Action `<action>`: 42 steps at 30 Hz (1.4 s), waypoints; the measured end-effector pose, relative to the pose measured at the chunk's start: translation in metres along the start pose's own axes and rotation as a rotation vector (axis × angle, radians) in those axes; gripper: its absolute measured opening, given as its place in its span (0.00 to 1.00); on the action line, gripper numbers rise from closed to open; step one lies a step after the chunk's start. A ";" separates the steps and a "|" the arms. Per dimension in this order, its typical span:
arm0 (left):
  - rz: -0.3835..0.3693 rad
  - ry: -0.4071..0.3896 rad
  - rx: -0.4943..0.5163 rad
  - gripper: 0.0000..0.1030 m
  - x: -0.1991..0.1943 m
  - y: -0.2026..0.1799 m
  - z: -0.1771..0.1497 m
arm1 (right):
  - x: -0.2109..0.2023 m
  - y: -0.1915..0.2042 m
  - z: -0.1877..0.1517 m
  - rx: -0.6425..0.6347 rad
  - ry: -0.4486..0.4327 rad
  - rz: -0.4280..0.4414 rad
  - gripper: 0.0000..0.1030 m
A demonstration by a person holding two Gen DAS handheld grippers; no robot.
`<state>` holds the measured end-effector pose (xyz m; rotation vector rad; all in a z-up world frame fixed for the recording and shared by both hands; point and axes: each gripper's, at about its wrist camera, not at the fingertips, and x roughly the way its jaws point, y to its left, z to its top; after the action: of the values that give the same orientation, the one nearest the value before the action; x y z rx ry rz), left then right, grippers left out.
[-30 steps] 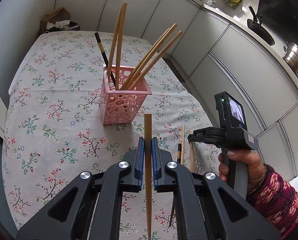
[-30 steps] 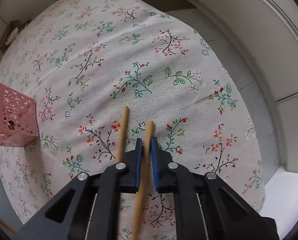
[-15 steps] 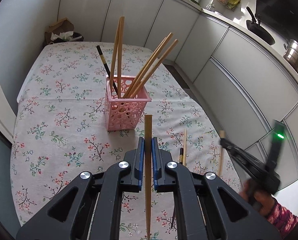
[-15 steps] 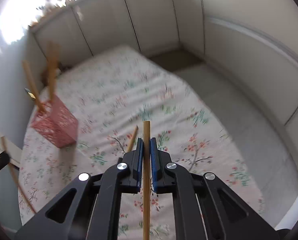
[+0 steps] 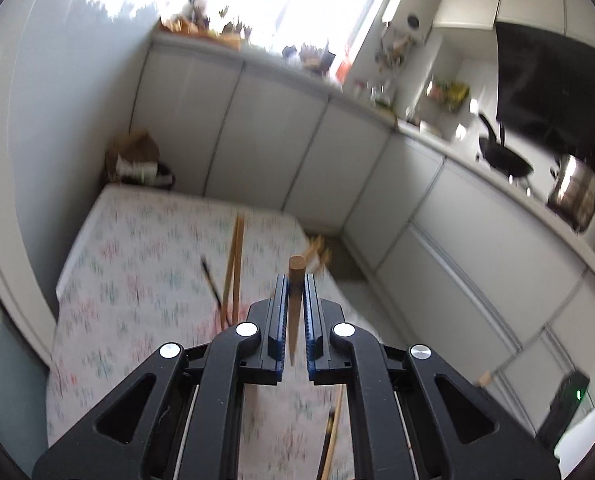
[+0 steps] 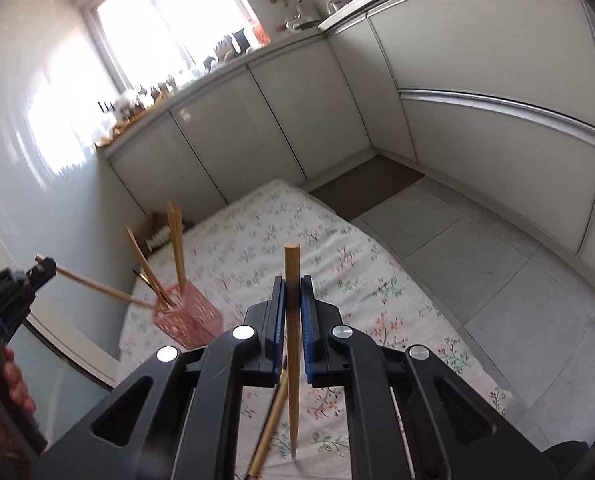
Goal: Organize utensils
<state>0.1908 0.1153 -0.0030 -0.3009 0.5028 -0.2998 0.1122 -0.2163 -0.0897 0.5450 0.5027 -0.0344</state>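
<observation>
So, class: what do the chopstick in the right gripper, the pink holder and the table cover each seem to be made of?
Chopstick: probably wood or bamboo; matte tan with a plain cut end.
Pink holder: likely moulded plastic; even pink colour, walls pierced with holes.
Table cover: looks like woven cloth; dull, printed with small flowers, draping over the edge.

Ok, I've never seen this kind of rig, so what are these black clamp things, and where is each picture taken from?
They are handheld two-finger grippers, one per hand, each carrying a fisheye camera looking along its fingers. The left-wrist view shows the left gripper clamping a wooden chopstick. The right-wrist view shows the right gripper clamping another light wooden chopstick, above the flowered tablecloth. On the cloth stands a pink perforated plastic basket already holding chopsticks; at least one loose chopstick lies below.
</observation>
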 end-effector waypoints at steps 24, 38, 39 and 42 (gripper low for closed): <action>0.223 0.254 -0.117 0.34 0.060 0.074 0.017 | 0.002 0.002 0.036 -0.007 -0.043 0.038 0.07; 0.368 0.703 -0.242 0.39 0.207 0.179 -0.096 | 0.023 -0.006 0.030 -0.005 0.026 0.011 0.08; 0.369 0.693 -0.244 0.39 0.209 0.179 -0.094 | 0.026 -0.008 0.030 0.001 0.034 0.008 0.08; 0.358 0.683 -0.243 0.42 0.214 0.174 -0.086 | 0.031 -0.011 0.027 0.005 0.045 -0.003 0.08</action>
<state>0.3616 0.1812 -0.2274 -0.3341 1.2560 0.0206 0.1501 -0.2360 -0.0893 0.5504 0.5477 -0.0260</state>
